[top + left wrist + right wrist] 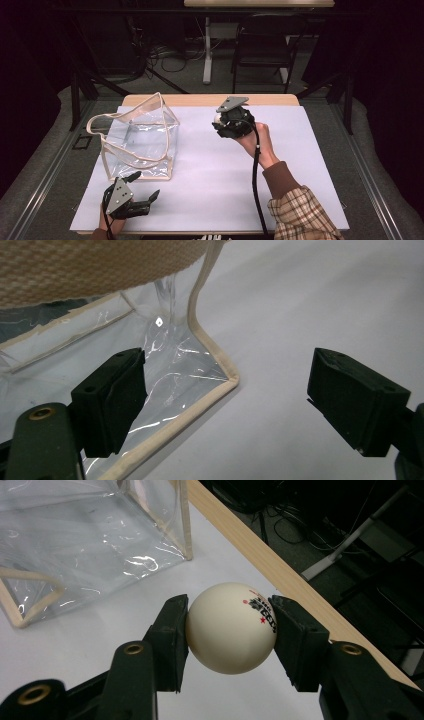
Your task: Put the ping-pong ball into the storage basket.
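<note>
White sheeting (210, 170) covers our table; from above, the clear plastic bag (140, 140) with beige trim stands far left, our left gripper (142, 192) near it. Its view: jaws spread, bag corner glossy. Right gripper (231, 627) view: jaws clamp a smooth white ball (230, 629), print partly hidden

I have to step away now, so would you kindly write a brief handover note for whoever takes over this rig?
Right hand-held gripper: shut on the small white ball with printed lettering, held above the white table sheet.
Left hand-held gripper: open, empty, at the near corner of the clear plastic bag with beige trim.
Done: ball picked up.
Left: probably dropping it into the bag, which looks empty.
</note>
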Available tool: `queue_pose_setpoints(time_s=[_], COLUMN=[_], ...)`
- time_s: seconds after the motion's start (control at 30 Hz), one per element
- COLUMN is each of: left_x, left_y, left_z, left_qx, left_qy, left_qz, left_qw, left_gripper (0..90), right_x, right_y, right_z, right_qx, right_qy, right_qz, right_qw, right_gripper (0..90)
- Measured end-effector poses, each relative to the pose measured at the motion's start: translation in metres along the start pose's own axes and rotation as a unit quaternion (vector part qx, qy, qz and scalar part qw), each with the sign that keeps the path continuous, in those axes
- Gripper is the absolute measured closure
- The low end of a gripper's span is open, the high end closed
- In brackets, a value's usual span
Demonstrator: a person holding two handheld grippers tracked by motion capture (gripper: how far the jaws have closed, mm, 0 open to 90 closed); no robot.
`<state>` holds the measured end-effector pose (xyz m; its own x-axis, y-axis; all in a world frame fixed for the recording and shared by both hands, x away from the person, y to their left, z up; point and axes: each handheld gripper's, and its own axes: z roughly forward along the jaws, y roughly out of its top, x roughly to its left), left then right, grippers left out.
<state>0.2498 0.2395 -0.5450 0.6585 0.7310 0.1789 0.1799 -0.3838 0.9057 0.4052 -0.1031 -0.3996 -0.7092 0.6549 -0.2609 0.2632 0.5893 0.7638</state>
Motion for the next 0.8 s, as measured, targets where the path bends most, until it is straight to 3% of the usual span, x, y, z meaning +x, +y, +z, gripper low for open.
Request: queue_pose_setpoints(time_s=[0.8], left_x=[0.0], left_y=[0.0], left_z=[0.0], left_qx=[-0.001], left_qy=[0.0], left_qz=[-0.001], left_qw=[1.0], left_gripper=[16.0], right_x=[0.006], right_y=[0.019], right_z=[0.0], right_qx=[-0.011], right_qy=[0.007], right_qz=[-0.01], right_qw=[0.9999], right_gripper=[51.1])
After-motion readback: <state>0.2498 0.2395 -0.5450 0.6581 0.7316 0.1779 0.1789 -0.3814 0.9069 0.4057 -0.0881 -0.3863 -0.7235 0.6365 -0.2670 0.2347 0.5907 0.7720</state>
